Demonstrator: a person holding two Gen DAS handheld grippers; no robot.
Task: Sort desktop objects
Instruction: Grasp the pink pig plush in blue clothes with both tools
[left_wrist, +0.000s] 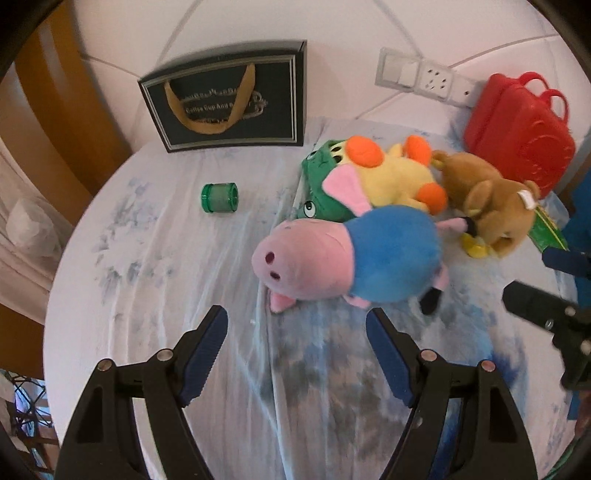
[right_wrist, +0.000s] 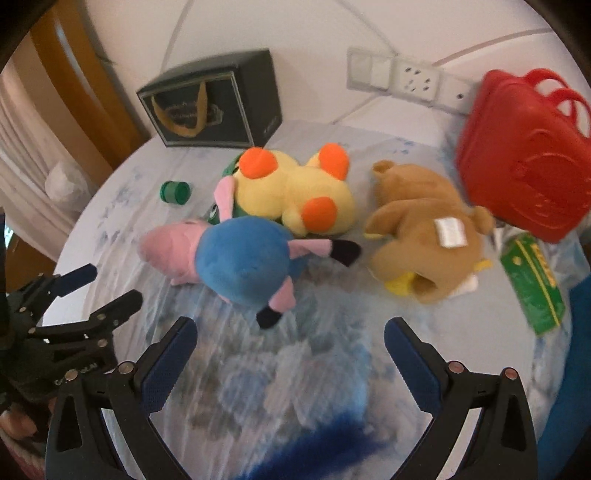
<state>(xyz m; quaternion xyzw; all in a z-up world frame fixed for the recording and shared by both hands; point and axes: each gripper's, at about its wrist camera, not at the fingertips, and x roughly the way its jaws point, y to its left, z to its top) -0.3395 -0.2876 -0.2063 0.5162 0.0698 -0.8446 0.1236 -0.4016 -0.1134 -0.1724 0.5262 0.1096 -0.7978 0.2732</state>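
I see my left gripper (left_wrist: 297, 323) spread, empty, above the pink-and-blue plush pig (left_wrist: 347, 258); my right gripper (right_wrist: 290, 334) spread too, beside the brown plush bear (right_wrist: 424, 236).

Colours and patterns, tabletop items

Tabletop cloth (left_wrist: 166, 258): white with faded blue blotches. Pig plush (left_wrist: 351, 258): pink head, blue body, black feet. Duck plush (left_wrist: 391, 177): yellow with orange patches. Bear plush (left_wrist: 491, 199): brown, white tag. Frog toy (left_wrist: 317, 192): green. Small cylinder (left_wrist: 219, 198): green, pale middle. Basket (left_wrist: 521, 136): red. Gift bag (left_wrist: 229, 99): black, silver border lines, tan handle. Packet (right_wrist: 532, 288): green, yellow stripes. Both tools, left (left_wrist: 295, 350) and right (right_wrist: 290, 358): black with blue pads.
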